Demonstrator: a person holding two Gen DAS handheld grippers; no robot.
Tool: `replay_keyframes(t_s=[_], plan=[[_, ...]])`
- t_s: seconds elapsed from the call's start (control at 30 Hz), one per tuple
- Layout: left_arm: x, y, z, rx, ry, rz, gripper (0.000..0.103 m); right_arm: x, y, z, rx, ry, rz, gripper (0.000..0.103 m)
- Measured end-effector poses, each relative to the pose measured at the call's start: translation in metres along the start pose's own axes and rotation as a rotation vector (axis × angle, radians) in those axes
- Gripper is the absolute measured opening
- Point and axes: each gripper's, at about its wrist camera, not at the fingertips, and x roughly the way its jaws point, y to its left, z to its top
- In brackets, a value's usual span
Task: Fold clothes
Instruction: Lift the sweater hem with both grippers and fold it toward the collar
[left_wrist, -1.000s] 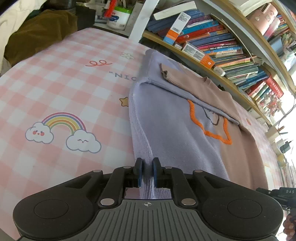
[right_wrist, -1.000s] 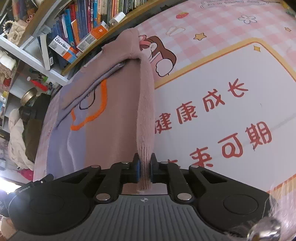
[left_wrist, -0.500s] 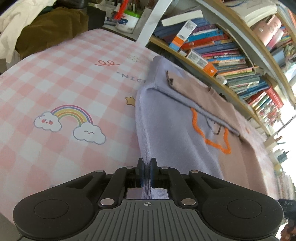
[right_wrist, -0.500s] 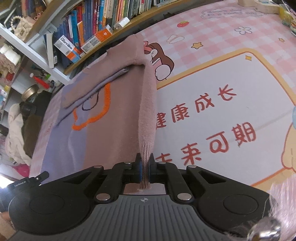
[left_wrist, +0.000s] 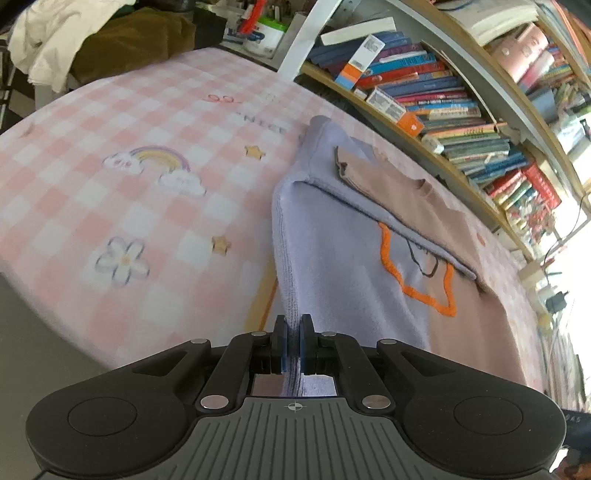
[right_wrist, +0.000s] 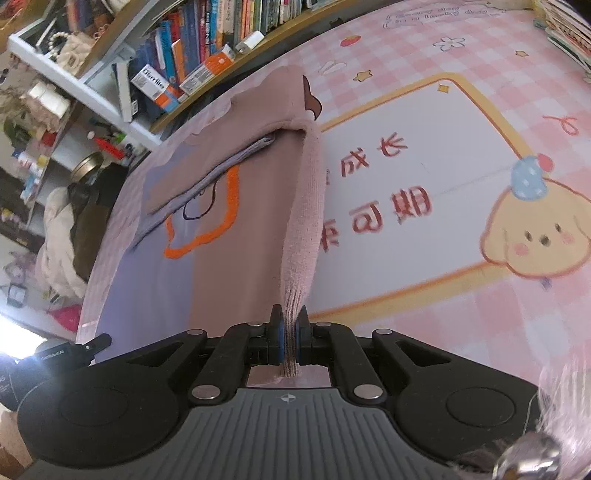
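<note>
Left wrist view: the left gripper (left_wrist: 292, 341) is clamped on the lavender hem edge of the sweater (left_wrist: 343, 266), the fabric pinched between its blue pads. The sweater lies on the pink checked sheet (left_wrist: 122, 206), sleeves folded across its chest, with an orange outline motif. A bookshelf (left_wrist: 436, 96) runs behind.

Right wrist view: the right gripper (right_wrist: 291, 341) is clamped on the pinkish-brown hem edge of the sweater (right_wrist: 236, 229), which rises in a taut ridge from the sheet (right_wrist: 424, 280). The bookshelf (right_wrist: 192, 62) stands beyond.
</note>
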Motion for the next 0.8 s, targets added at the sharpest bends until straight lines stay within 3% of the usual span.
replay_keyframes(t_s=[0.3,0.43,0.63,0.8], plan=[[-0.027,0.004,-0.039,-0.078,0.000,0.043,0.005,-0.022,-0.025,-0.031,0.015,0.072,0.058,0.005],[-0.036,0.004,-0.043,-0.128,-0.023,0.024,0.005,-0.031,-0.029,-0.035,0.033,0.075,0.082,0.005],[-0.055,-0.013,-0.017,-0.160,-0.143,-0.096,0.005,-0.051,-0.005,-0.003,0.006,-0.029,0.197,0.005],[-0.045,-0.015,0.015,-0.207,-0.203,-0.168,0.005,-0.057,0.006,0.036,0.034,-0.148,0.238,0.005]])
